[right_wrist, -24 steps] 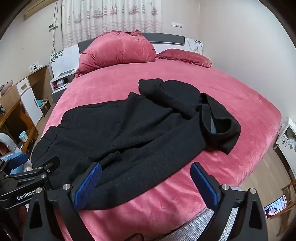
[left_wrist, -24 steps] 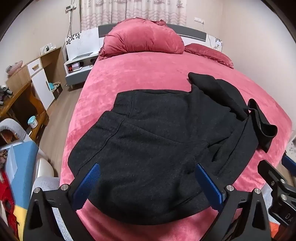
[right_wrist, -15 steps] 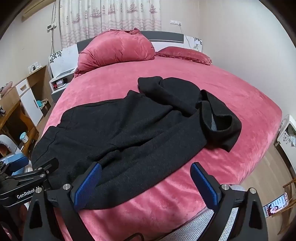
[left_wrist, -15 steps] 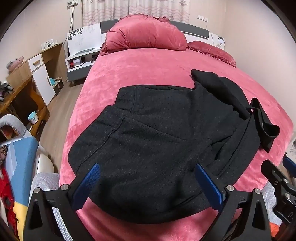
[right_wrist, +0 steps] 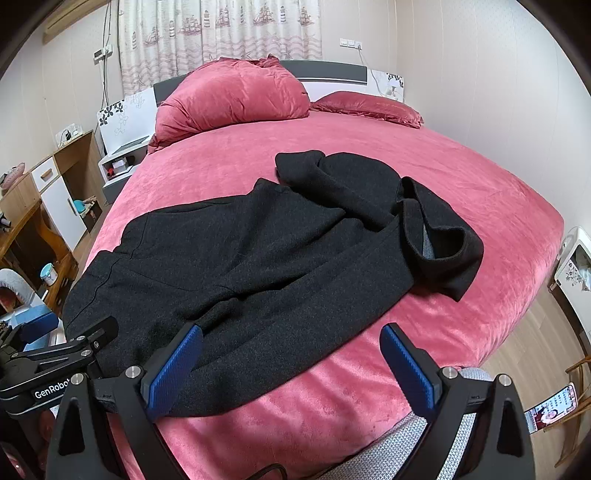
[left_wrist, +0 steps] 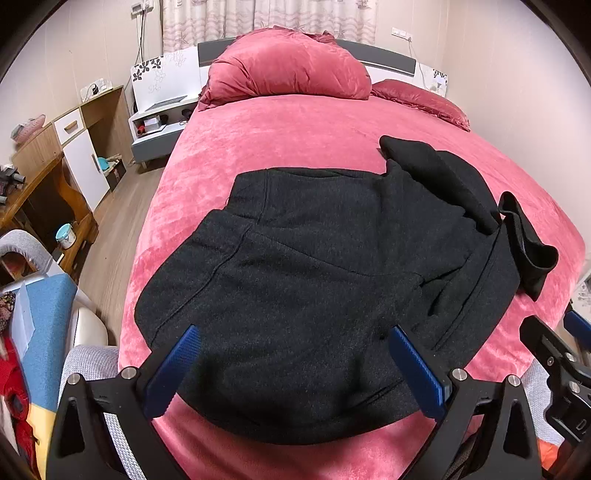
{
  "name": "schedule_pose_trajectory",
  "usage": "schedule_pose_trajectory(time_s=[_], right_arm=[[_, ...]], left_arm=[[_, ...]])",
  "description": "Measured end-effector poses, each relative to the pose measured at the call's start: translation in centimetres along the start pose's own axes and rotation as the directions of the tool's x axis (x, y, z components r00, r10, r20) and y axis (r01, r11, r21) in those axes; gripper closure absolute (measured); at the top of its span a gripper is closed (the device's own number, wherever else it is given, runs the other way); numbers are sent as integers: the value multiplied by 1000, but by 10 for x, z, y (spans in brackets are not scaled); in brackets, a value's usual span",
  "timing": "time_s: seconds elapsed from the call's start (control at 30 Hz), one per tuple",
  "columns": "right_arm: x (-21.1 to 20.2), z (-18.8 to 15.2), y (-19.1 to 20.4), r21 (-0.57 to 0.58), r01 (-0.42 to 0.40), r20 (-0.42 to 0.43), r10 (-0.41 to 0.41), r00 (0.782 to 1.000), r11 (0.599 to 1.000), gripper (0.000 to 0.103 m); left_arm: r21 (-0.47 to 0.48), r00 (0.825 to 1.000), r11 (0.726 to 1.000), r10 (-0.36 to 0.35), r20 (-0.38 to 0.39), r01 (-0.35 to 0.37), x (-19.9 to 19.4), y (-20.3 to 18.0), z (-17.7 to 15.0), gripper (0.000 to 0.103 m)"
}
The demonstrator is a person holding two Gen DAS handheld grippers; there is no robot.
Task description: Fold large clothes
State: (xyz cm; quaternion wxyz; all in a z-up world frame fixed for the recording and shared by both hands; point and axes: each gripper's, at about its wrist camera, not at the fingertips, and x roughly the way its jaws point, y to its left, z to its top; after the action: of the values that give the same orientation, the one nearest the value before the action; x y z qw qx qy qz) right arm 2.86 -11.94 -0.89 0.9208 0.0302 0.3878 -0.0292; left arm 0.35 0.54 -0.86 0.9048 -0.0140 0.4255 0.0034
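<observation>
A black coat (left_wrist: 325,280) lies spread across the near half of a bed (left_wrist: 295,125) covered in a pink plush sheet. Its wide hem sits at the near left edge of the bed, and its body runs toward the right. At the right end the collar (right_wrist: 439,251) curls up and shows a strip of grey lining inside, while 1 sleeve (right_wrist: 332,181) is folded back toward the pillows. A seam runs down the left side of the coat (clearest in the left wrist view).

The left gripper (left_wrist: 295,365) hovers above the coat's hem, its jaws spread wide with nothing between them; the blue pads (left_wrist: 173,369) are apart from the cloth. The right gripper (right_wrist: 291,365) hangs over the near edge of the bed, jaws likewise spread wide and holding nothing. Its left pad (right_wrist: 173,369) is seen over the coat's edge, the other over bare sheet. Each gripper shows at the edge of the other's view.

At the head of the bed rest 2 pink pillows: a big puffed one (right_wrist: 229,99) and a flat one (right_wrist: 369,107) to its right. A patterned curtain (right_wrist: 221,33) hangs behind. Left of the bed stand a white nightstand (left_wrist: 159,122) and a wooden cabinet (left_wrist: 74,140). A phone (right_wrist: 550,410) with a lit screen lies on the floor to the right.
</observation>
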Motion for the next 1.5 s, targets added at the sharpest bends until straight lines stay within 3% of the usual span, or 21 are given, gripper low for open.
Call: schedule_pose_trajectory(time_s=[0.97, 1.03, 1.17, 1.33, 1.5], right_arm=[[6, -1, -6, 30, 0, -26, 1, 1000, 1000, 5], [9, 0, -9, 38, 8, -37, -7, 999, 999, 5], [15, 4, -19, 48, 31, -46, -29, 999, 998, 5], [27, 11, -34, 42, 40, -67, -37, 997, 998, 5], [47, 25, -77, 74, 119, -106, -111, 988, 990, 4]], left_arm=[[-11, 999, 1000, 3, -51, -3, 10, 6, -1, 1], [-8, 997, 999, -34, -72, 34, 14, 9, 0, 1], [-37, 979, 985, -173, -107, 170, 24, 21, -1, 1], [-89, 961, 959, -272, -41, 268, 27, 42, 6, 1], [-125, 988, 980, -155, 2, 154, 36, 78, 18, 1]])
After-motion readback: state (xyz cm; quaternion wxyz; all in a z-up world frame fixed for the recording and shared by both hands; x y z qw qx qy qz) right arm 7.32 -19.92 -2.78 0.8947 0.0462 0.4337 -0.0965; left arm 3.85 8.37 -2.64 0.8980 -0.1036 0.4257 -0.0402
